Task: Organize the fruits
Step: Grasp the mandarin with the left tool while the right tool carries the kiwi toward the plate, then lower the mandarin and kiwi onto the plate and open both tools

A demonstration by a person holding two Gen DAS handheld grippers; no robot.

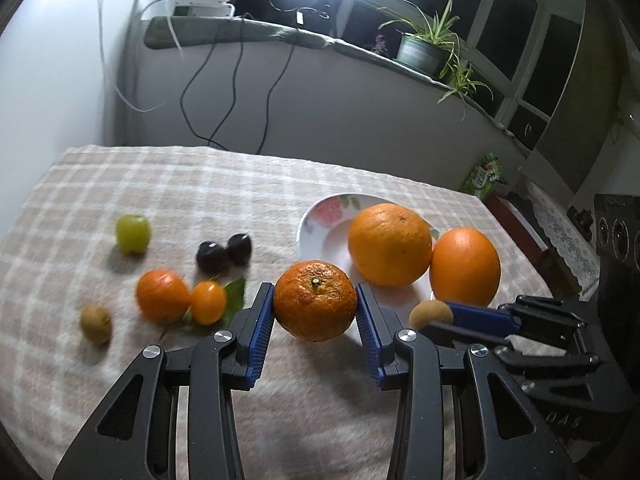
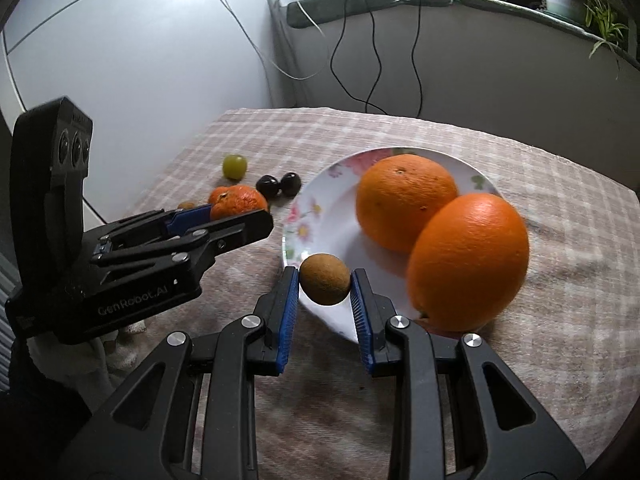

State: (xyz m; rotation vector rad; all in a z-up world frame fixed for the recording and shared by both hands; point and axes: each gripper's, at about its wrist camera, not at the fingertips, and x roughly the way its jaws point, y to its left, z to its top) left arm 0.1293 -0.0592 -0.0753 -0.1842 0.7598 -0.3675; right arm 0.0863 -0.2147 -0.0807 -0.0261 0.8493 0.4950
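My left gripper [image 1: 315, 302] is shut on a mandarin [image 1: 315, 300] and holds it above the cloth, just left of the floral plate [image 1: 320, 228]. My right gripper [image 2: 325, 285] is shut on a small brown fruit [image 2: 325, 283] over the plate's near rim [image 2: 298, 236]. Two large oranges [image 2: 406, 202] [image 2: 468, 260] sit on the plate. On the cloth to the left lie a green grape [image 1: 133, 233], two dark cherries [image 1: 224, 254], another mandarin [image 1: 162, 295], a kumquat with a leaf [image 1: 208, 302] and a second brown fruit [image 1: 96, 324].
The table wears a beige checked cloth [image 1: 200, 184]. A wall and windowsill with cables [image 1: 240, 76], a power strip [image 1: 204, 0] and a potted plant [image 1: 424, 48] lie behind. The left gripper's body [image 2: 120, 256] shows in the right wrist view.
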